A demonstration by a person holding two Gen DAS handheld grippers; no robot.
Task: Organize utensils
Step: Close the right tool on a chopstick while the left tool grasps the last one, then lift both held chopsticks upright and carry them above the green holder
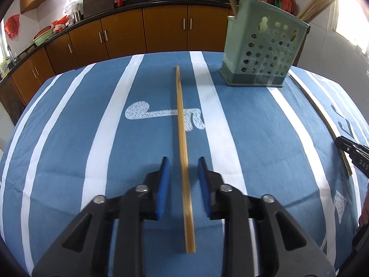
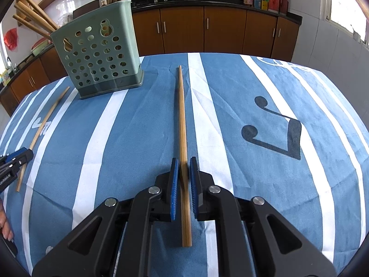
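Lying on the blue-and-white striped tablecloth [image 1: 69,138], two bamboo chopsticks sit near the green perforated holder [image 1: 265,53], which contains more chopsticks. Left gripper [image 1: 183,161]: pads spread either side of one chopstick [image 1: 182,138], not touching it. Right gripper [image 2: 183,161]: pads pinching the other chopstick [image 2: 182,120], pointing away across the cloth.
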